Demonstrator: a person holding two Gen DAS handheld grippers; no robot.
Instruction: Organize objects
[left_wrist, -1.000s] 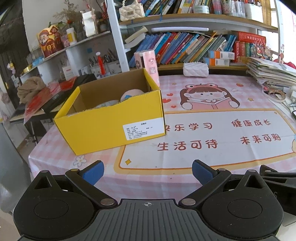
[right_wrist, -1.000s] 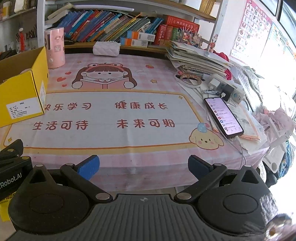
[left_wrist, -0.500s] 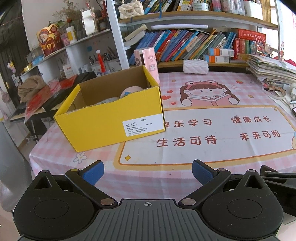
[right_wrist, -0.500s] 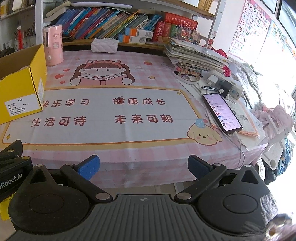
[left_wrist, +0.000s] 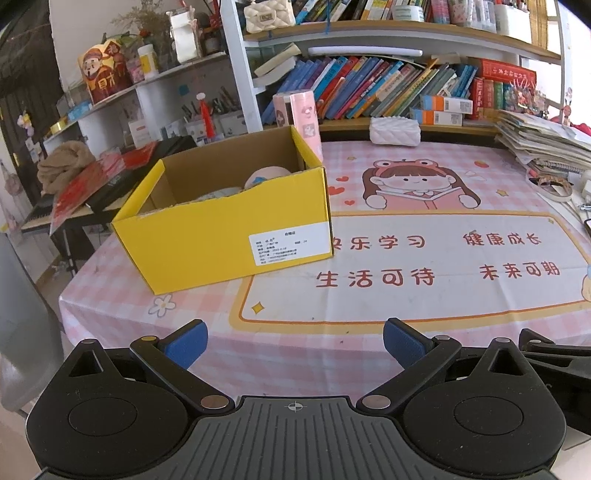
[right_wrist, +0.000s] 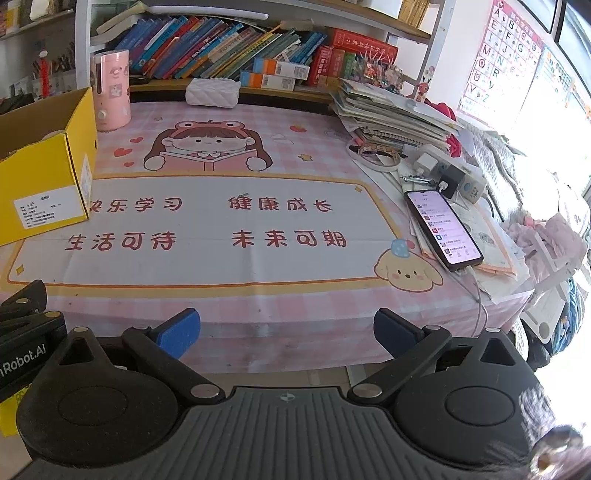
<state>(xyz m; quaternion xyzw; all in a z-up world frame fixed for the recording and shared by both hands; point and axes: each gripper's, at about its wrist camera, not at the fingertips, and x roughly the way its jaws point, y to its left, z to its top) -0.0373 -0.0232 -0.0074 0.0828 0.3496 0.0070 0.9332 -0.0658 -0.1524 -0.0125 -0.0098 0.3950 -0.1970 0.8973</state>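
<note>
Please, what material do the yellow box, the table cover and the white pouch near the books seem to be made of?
Yellow box: cardboard, matte yellow outside, raw brown inside, with a slightly ragged top edge and a paper label. Table cover: probably thin printed plastic or coated cloth; it shows fold creases and hangs over the edge. White pouch: looks like quilted soft fabric or faux leather, judging by its ridged pattern; I cannot tell which.
</note>
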